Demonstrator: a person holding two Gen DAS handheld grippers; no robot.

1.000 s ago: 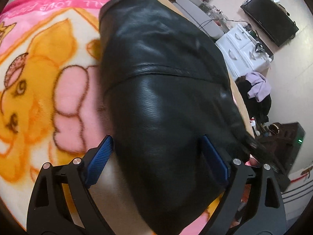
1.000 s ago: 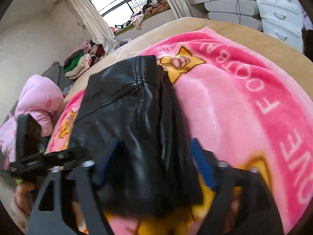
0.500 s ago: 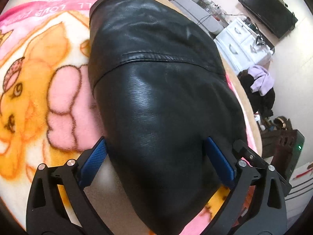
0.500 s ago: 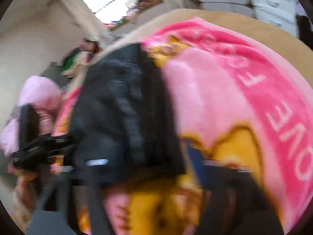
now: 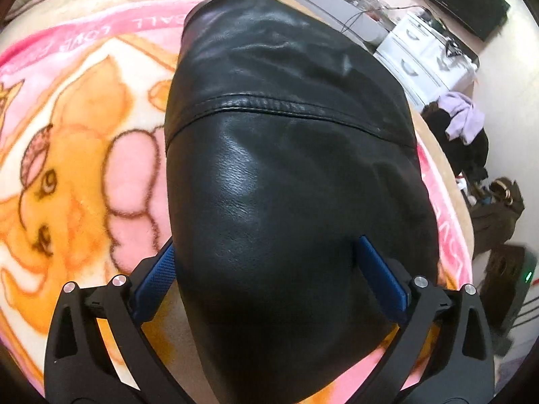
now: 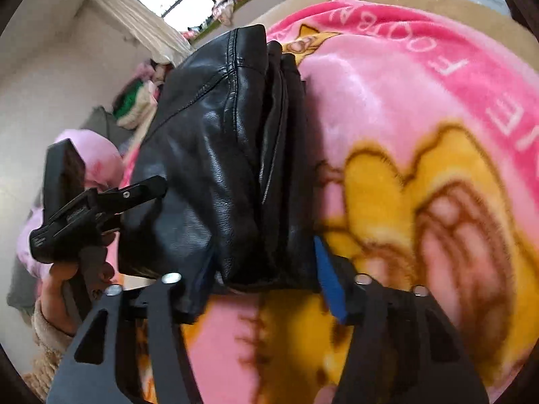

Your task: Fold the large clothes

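A folded black leather jacket (image 5: 289, 168) lies on a pink and orange cartoon blanket (image 5: 77, 155). My left gripper (image 5: 269, 276) is open, its blue pads on either side of the jacket's near end. In the right wrist view the jacket (image 6: 222, 155) shows as a thick stack of folds. My right gripper (image 6: 266, 276) is open around its near edge, the left finger partly hidden by leather. The left gripper's body (image 6: 87, 208), held by a hand, shows at the jacket's left side.
The blanket (image 6: 421, 134) covers a beige bed. White drawers (image 5: 424, 54) and a dark television (image 5: 461, 0) stand beyond the bed on the right. Piles of clothes lie on the floor (image 5: 468, 134) and by the window (image 6: 134, 107).
The left gripper has slid forward around the jacket's end. The right gripper has swung and dropped closer to the jacket's near edge, which now sits between its fingers.
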